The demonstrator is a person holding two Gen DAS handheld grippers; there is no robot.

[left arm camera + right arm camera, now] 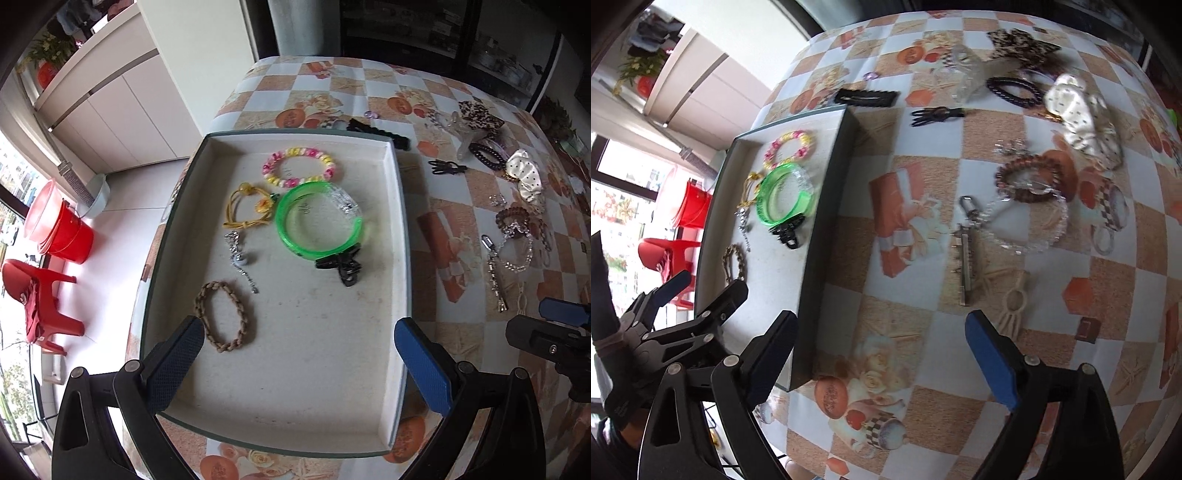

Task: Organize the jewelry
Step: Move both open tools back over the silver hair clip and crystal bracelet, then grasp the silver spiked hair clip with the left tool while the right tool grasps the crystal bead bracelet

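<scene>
Tray point(402, 236), shallow, dark-rimmed, pale-lined, on the chequered tablecloth point(454, 206); its left rim lies along the table's left edge, floor just beyond; its near half is bare lining, and a broad strip of bare cloth runs between its right rim and the loose pieces. Left gripper point(299, 365), fingers spread wide and holding nothing, poised over the tray's near end, one finger above each long rim. Contents, left to right: braided brown bracelet point(225, 319), an oval with its long axis running near-to-far, just ahead of the left finger; silver chain point(240, 260), strung near-to-far; yellow cord hair tie point(249, 208); pink-and-yellow beaded bracelet point(301, 166), at the far end; green bangle point(317, 223), lying flat, touching a black claw clip point(341, 266) at its near edge. Right gripper point(881, 362), fingers parted and empty, over bare cloth just right of the tray's near corner. Loose on the cloth, left to right: black comb clip point(866, 98), just beyond the tray's far corner; metal bar clip point(966, 258), long axis near-to-far, ahead of the right finger; clear bead chain point(1027, 229); brown bead bracelet point(1030, 179); cream scrunchie point(1082, 118).
</scene>
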